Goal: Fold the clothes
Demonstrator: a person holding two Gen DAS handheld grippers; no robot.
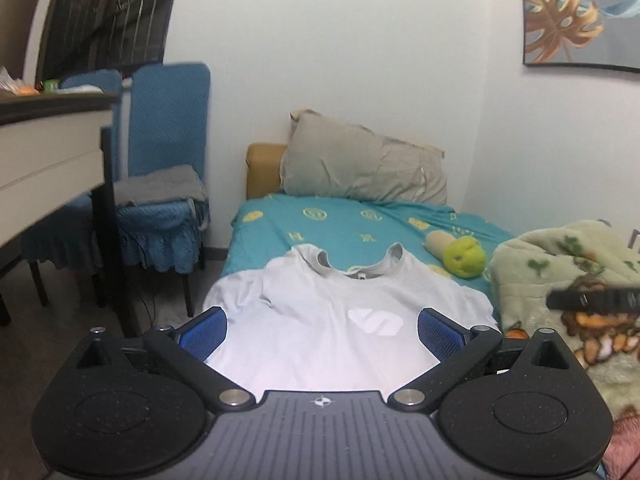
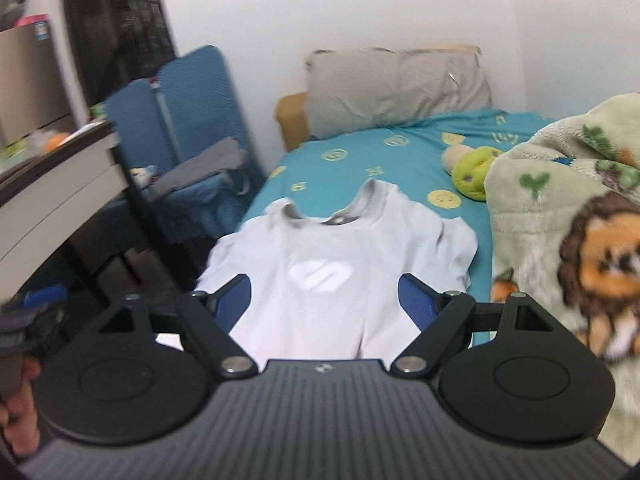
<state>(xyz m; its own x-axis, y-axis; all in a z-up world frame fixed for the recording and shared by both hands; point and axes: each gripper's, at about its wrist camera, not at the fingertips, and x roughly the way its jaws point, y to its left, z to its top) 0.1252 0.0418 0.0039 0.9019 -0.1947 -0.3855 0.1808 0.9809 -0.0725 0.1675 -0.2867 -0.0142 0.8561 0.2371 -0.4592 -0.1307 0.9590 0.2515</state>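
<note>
A white T-shirt (image 1: 328, 312) with a white chest logo lies spread flat, collar away from me, on the teal bed sheet (image 1: 340, 220). It also shows in the right wrist view (image 2: 332, 264). My left gripper (image 1: 322, 330) is open and empty, held above the shirt's lower part, its blue pads (image 1: 204, 330) wide apart. My right gripper (image 2: 324, 304) is open and empty, also above the shirt's lower part. A dark piece of the right gripper shows at the right edge of the left wrist view (image 1: 592, 300).
A grey pillow (image 1: 364, 164) leans at the bed's head. A green plush toy (image 1: 464, 256) and a lion-print blanket (image 2: 572, 208) lie to the right of the shirt. Blue-covered chairs (image 1: 164, 160) and a desk (image 1: 52, 148) stand to the left of the bed.
</note>
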